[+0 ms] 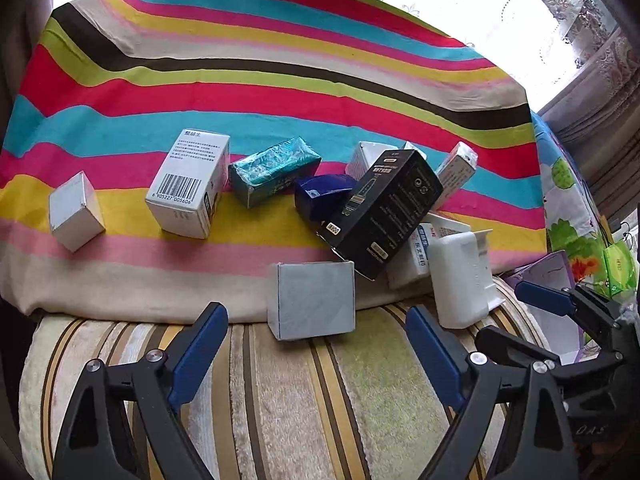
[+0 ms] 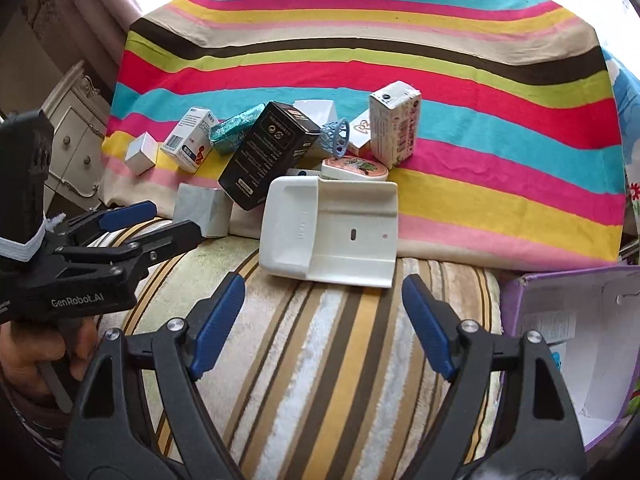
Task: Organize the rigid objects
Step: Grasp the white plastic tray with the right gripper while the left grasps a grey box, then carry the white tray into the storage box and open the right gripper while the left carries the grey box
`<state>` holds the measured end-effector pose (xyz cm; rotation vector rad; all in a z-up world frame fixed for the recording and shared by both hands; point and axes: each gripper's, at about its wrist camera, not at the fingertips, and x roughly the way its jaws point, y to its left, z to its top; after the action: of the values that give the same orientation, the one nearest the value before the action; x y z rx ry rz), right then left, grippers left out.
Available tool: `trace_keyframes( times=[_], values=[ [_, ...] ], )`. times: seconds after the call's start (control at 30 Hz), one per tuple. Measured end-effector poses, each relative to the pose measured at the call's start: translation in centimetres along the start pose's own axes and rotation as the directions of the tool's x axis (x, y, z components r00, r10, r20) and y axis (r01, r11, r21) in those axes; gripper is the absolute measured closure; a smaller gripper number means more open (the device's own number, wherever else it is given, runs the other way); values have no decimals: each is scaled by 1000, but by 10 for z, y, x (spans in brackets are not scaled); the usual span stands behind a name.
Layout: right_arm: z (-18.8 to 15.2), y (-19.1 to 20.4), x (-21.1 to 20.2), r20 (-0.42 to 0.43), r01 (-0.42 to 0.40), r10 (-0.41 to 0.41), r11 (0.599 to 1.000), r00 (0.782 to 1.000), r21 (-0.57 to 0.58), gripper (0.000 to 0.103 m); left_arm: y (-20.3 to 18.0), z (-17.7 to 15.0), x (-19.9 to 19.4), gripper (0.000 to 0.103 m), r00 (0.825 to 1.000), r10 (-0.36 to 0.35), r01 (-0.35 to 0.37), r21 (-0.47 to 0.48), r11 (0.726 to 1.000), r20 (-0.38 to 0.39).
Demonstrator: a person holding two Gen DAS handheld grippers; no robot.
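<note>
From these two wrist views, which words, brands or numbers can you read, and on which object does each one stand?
"GenRobot.AI": black body of the left gripper.
"6 905227 005606": under the barcode on the tall white cardboard box.
"OA5": right gripper, faint marking on its black frame in the left wrist view, uncertain.
Black rectangular carton: white print and small labels, too small to read.
White box with red print: blurred, unreadable.

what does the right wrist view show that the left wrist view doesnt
Only the right wrist view: a pale blue lattice ring, a round floral tin, and the open inside of the purple box.
Only the left wrist view: a dark blue box.
Both: the black box, the white plastic tray, the barcode box, and both claws open.
</note>
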<state>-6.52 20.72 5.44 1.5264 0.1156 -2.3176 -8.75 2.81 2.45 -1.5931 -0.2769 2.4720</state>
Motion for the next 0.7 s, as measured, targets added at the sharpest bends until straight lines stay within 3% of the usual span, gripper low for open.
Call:
trace_keyframes(
  times=[0.17,0.3,0.37,0.43,0.6,0.7],
  values=[
    [13,14,20,-11,88,-88,995,996,-49,20,3,5,18,23,999,13,-13,7,1000,-47],
    [19,17,32,-8,132,-133,988,991,-80,20,3,0,28,50,997,16,-15,14,1000,-72],
    [21,18,37,-9,137,-139,986,990,-89,25,3,-4,25,50,999,12,-11,8,1000,-53],
    [20,21,38,-3,122,-123,987,992,-101,60,2,-7,19,51,999,13,-13,1,1000,-31],
    [11,12,32,17,66,-65,995,998,-77,63,6,-17,5,51,1000,7,-6,-36,999,21],
    [2,8,18,55,41,-37,997,998,-61,63,3,-27,-11,51,996,-30,34,-48,998,80]
  ],
)
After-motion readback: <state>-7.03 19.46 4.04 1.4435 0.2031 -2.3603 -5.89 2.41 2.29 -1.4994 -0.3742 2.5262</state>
